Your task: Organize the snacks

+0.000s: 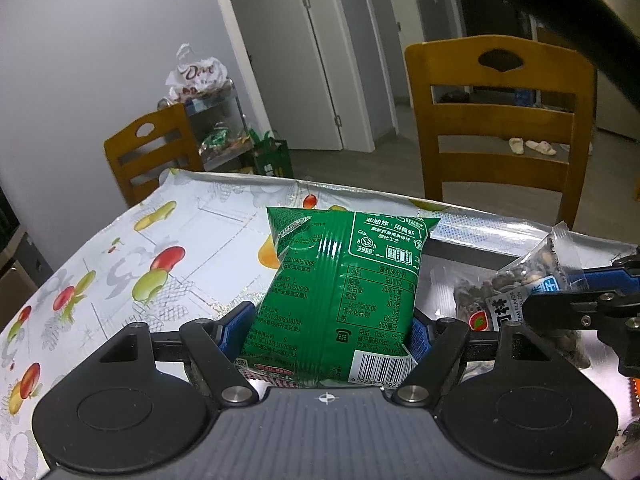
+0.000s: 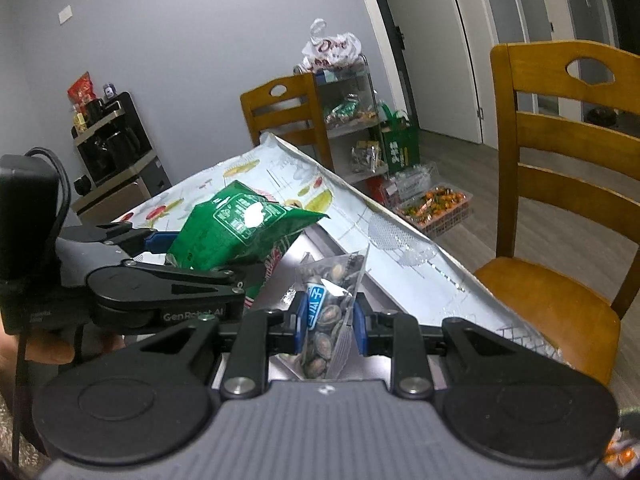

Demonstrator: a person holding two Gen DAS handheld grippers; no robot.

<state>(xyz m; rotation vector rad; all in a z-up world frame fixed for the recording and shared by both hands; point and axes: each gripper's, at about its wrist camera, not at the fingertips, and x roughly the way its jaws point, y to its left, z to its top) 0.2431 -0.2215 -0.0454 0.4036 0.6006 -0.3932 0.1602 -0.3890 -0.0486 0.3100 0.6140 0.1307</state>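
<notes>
Green snack bag (image 1: 344,296) sits clamped between the blue pads of the left claw (image 1: 334,330), standing up straight ahead of it, back panel facing the camera: a nutrition table, a barcode starting 6 9237, a phone number beginning 0595. Over on the other side, the right claw (image 2: 329,322) is pinched on a clear packet of sunflower seeds (image 2: 326,320), which rises between its pads with a blue label strip in Chinese characters. From the left wrist that same packet (image 1: 532,280) shows off to the claw's right, printed "CREAM FLAVOR". The left claw's side reads "GenRobot AI" in the right wrist view, just left of the right claw. Under both lies the worktop (image 1: 120,264), covered in a fruit-print cloth. Beyond it, a wooden chair (image 1: 500,120), and further back a white "Dove" bag (image 2: 332,50) atop a shelf rack.
</notes>
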